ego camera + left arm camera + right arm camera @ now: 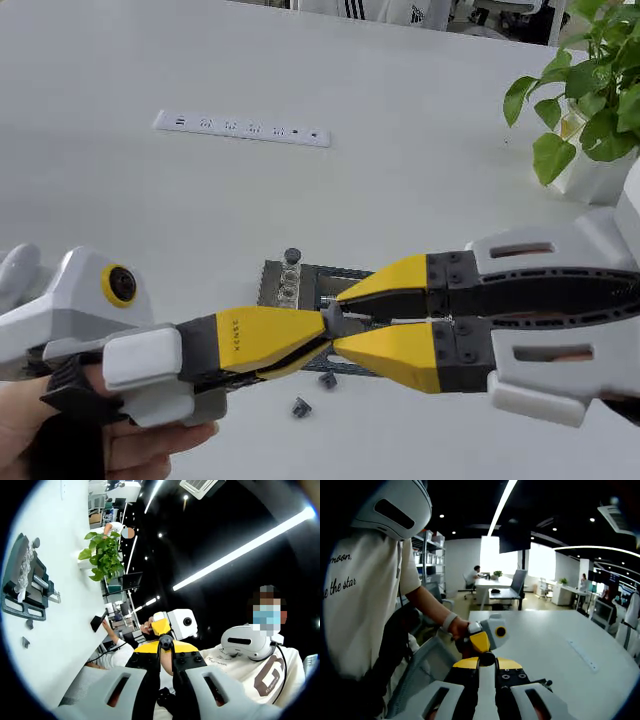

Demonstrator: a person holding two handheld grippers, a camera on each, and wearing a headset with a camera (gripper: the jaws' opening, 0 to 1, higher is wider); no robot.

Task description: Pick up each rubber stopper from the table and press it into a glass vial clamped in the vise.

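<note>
Looks like stopper regrip near vise. R gripper clamped on it; L gripper tip touching, hold unclear. Next: align w/ 1 vial, press down.

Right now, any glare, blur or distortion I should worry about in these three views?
Head view: even light, faint shadows, table bright white, loose stopper crisp. Left gripper view: heavy fisheye, rolled sideways, ceiling dark with a glaring light strip. Right gripper view: window blown out, room otherwise readable, edges bent by fisheye.
</note>
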